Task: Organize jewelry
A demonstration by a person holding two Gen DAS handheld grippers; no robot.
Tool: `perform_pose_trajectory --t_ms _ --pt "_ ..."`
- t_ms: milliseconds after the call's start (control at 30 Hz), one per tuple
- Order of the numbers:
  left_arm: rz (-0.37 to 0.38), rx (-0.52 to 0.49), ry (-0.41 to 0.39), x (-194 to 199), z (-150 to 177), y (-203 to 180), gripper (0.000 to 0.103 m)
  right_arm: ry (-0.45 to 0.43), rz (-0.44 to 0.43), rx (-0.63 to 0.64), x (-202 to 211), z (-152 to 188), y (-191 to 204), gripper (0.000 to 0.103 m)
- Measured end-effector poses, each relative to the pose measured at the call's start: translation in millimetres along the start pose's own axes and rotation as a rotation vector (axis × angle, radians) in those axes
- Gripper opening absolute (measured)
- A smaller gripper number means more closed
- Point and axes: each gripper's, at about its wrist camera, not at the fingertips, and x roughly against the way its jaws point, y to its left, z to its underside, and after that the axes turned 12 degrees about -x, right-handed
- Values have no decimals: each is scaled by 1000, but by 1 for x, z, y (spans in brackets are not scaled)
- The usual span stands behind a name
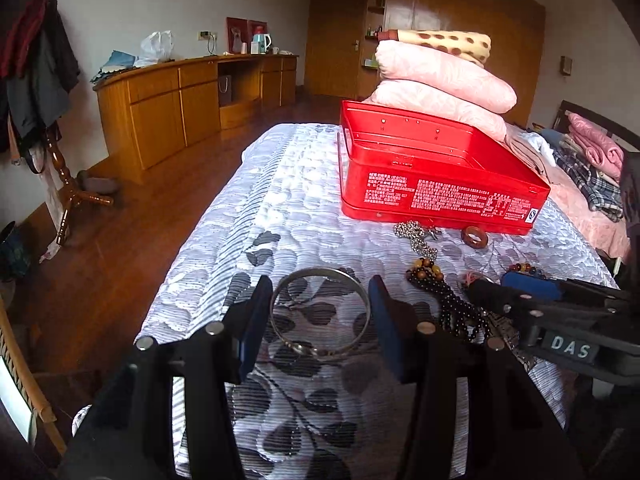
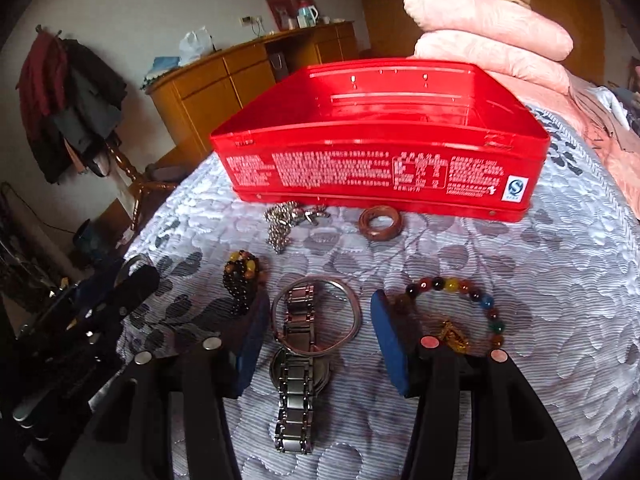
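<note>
An open red tin box (image 1: 440, 192) (image 2: 376, 160) stands on the bed. In the left wrist view my left gripper (image 1: 320, 312) is open, its fingers on either side of a silver bangle (image 1: 320, 344) on the bedspread. In the right wrist view my right gripper (image 2: 316, 320) is open over a steel watch (image 2: 298, 392) and a thin silver ring bangle (image 2: 352, 308). A coloured bead bracelet (image 2: 460, 292), black bead necklace (image 2: 240, 280) (image 1: 460, 308), ball chain (image 2: 280, 224) (image 1: 416, 236) and brown wooden ring (image 2: 380, 222) (image 1: 475, 237) lie loose in front of the box.
The bed has a white-and-grey quilted cover (image 1: 280, 200). Pink folded quilts (image 1: 444, 80) are stacked behind the box. A wooden cabinet (image 1: 180, 100) stands along the far wall and a coat rack (image 1: 48, 80) at the left. The right gripper's body (image 1: 560, 320) shows in the left wrist view.
</note>
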Motion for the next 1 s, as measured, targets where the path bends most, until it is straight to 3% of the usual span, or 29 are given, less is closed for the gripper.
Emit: perform_pose_trajectory --t_ms 367,467,567,800,1000 --pt "16 9 -1 -3 -1 2 48 11 39 43 -5 2 7 54" --pt "14 8 -2 -2 0 2 48 2 48 41 -4 2 7 46" --pt "10 2 -5 -2 0 1 48 -2 28 29 -2 3 4 46" --pt "1 8 -5 0 1 2 48 -49 3 38 14 4 2 46" --pt "-5 4 -25 2 -8 -1 48 -110 32 51 34 -7 1 46"
